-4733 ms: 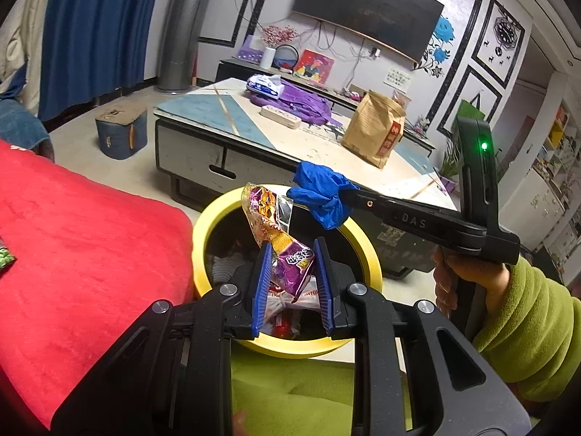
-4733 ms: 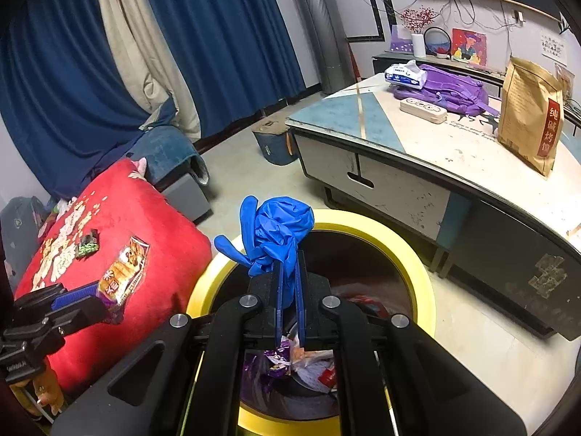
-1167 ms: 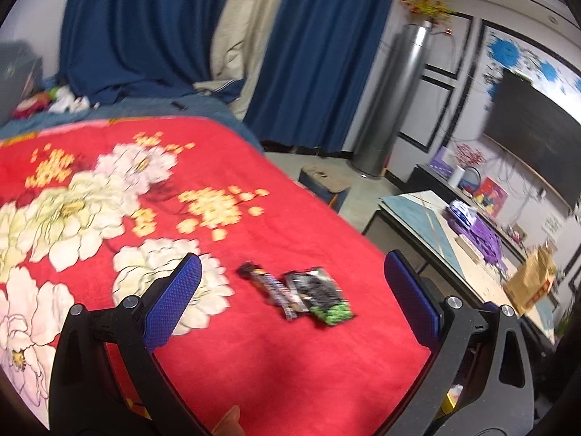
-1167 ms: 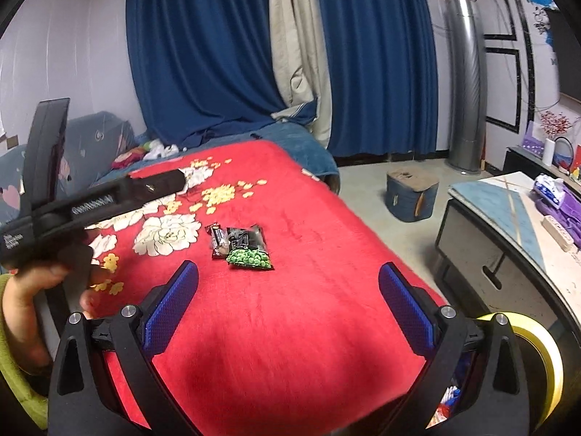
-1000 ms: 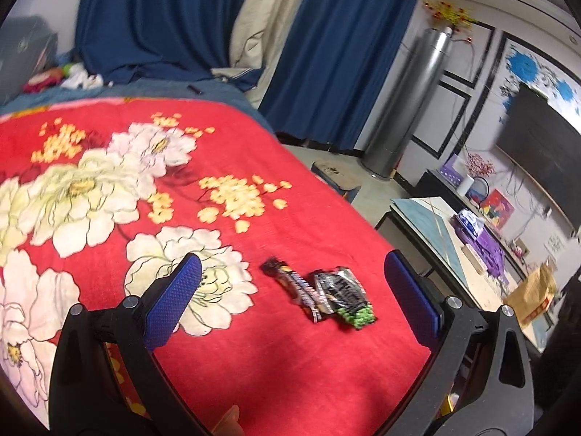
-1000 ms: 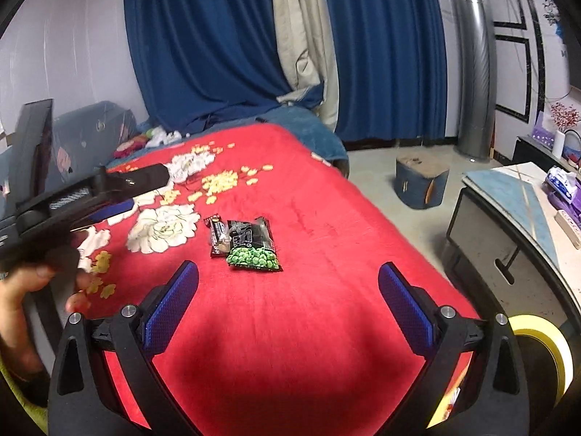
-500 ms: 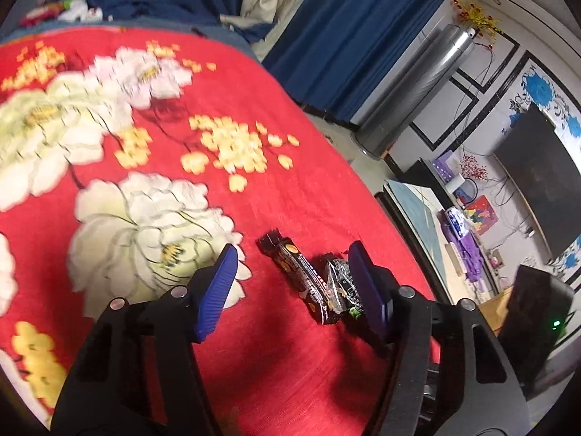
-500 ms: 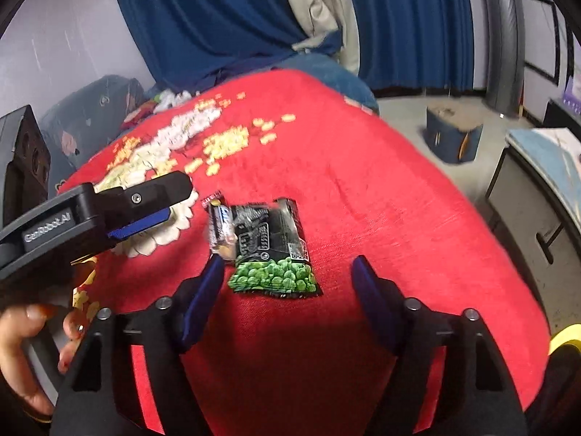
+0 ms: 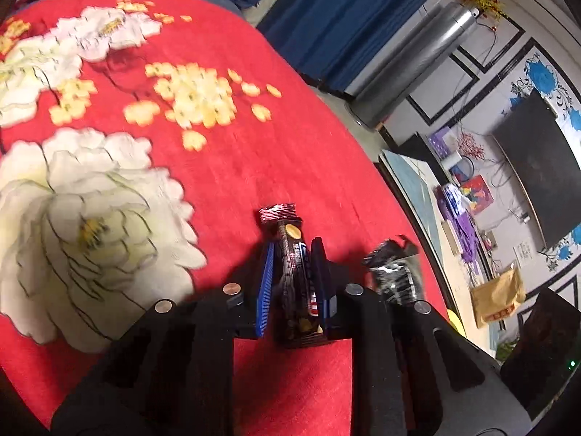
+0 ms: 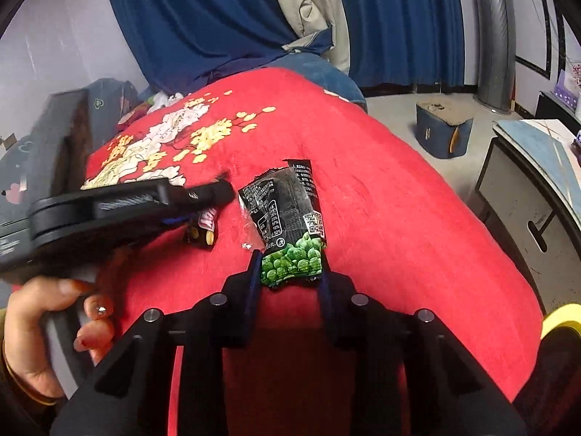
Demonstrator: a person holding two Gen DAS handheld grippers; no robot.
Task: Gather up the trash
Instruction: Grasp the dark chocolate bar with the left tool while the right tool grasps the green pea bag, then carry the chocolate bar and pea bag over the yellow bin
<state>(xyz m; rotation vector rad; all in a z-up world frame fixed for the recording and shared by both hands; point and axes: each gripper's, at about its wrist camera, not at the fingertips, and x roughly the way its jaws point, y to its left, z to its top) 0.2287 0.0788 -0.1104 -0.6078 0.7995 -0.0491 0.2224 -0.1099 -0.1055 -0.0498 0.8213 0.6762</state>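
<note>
red floral blanket (image 10: 381, 196) fills the foreground, two snack wrappers side by side on it, so we bring one tool to each. our left gripper (image 9: 295, 254) has just been closing and is nearly shut, pads pressing the sides of the dark bar wrapper (image 9: 295, 279), gripped along its length. our right gripper (image 10: 290, 267) has been closing too, pads flanking the green-pea packet (image 10: 290, 225) at its near end; firm contact looks likely but unsure. the yellow bin (image 10: 561, 318) waits at the blanket's right edge.

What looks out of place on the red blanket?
Two food wrappers: a dark snack-bar wrapper clamped in the left gripper, and a crumpled green-pea packet between the closing right gripper's jaws.
</note>
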